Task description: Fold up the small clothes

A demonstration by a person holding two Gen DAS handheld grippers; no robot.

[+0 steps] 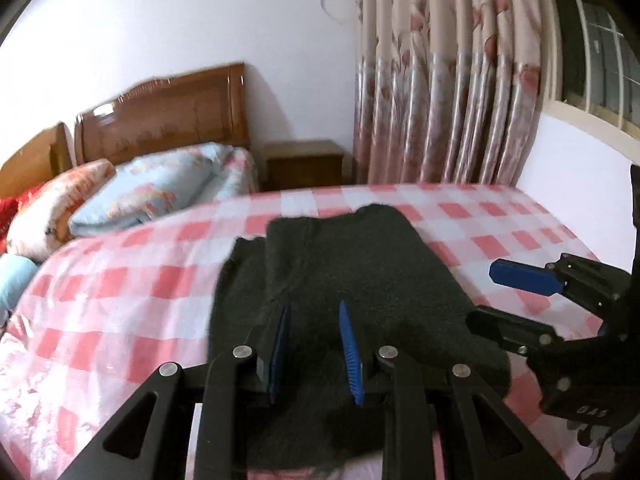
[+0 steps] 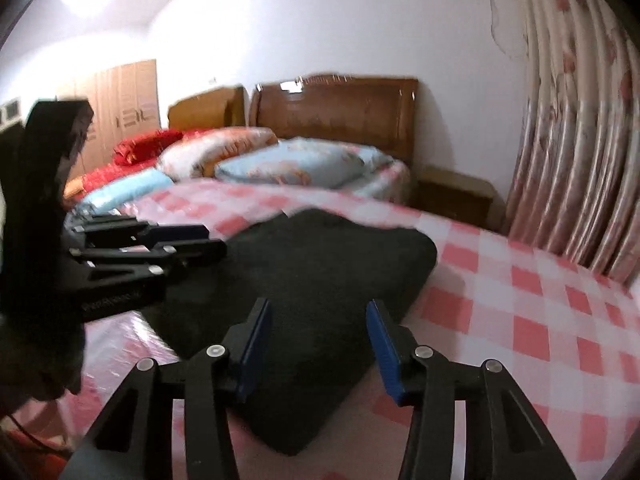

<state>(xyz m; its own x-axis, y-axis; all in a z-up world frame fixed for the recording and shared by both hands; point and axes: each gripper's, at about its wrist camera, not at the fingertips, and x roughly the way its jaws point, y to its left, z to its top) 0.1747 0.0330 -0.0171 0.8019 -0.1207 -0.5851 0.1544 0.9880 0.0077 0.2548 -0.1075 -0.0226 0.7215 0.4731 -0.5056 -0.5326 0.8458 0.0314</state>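
1. The left gripper (image 1: 314, 344), black-framed with blue ribbed pads, is hovering low over the near part of a dark charcoal knitted garment (image 1: 344, 280); its jaws are standing moderately apart, with fabric showing between them but nothing pinched.
2. The right gripper (image 2: 318, 344), built the same way, is sitting at the garment's (image 2: 304, 300) near right corner, its jaws spread wide and gripping nothing.
3. In the left wrist view the right gripper (image 1: 486, 294) is reaching in from the right, one blue pad raised above the bedding and the lower finger touching or just above the garment's right edge; which, the picture does not show.
4. In the right wrist view the left gripper (image 2: 208, 242) is coming in from the left over the garment's far left edge.
5. The garment is lying flat as a folded, roughly rectangular bundle on a pink-and-white checked bed cover (image 1: 140, 280), near the bed's near edge.
6. Farther back, a light blue floral pillow (image 1: 160, 192) and an orange-and-cream floral pillow (image 1: 56, 208) are resting by a glossy brown wooden headboard (image 1: 168, 116).
7. A small brown wooden nightstand (image 1: 304, 164) is standing between the headboard and a pink floral pleated curtain (image 1: 440, 80).
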